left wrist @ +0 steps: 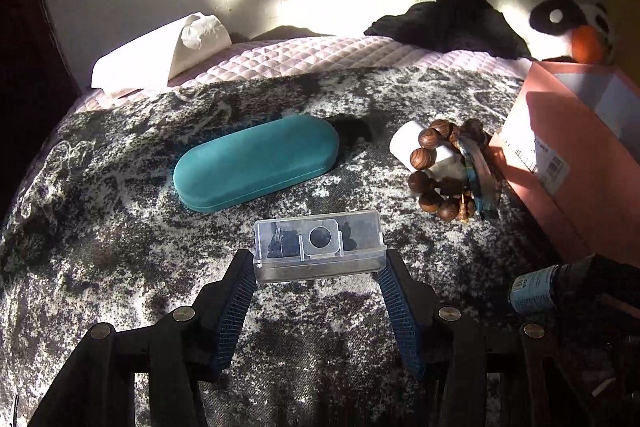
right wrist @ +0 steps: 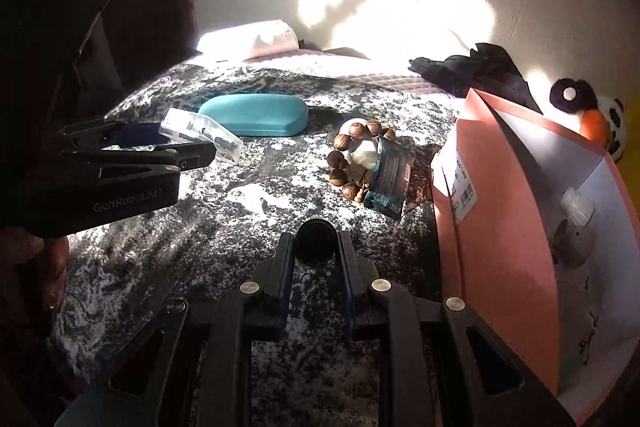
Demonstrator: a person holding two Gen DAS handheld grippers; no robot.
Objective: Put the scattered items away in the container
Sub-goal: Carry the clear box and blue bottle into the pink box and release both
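A: The left tool (left wrist: 320, 263) grips a clear plastic case (left wrist: 320, 247) by its two short ends, lifted above the bed (left wrist: 120, 227); the right tool (right wrist: 315, 247) is closed narrowly on a small dark bottle (right wrist: 315, 242), its black cap pointing forward.

B: And the container?

A: The pink box (right wrist: 500, 227) stands at the right edge of the bed, open; a white bottle (right wrist: 576, 205) and something grey beside it already lie inside; the rest of the contents are too dim to tell.

B: So what is left?

A: Both held things are not yet over the box; on the bed remain a teal glasses case (left wrist: 256, 163), and near the box a cluster: a wooden bead bracelet (right wrist: 348, 163) around a white object (right wrist: 364, 153), touching a blue packet (right wrist: 390, 179). I'd judge the task somewhere near halfway.
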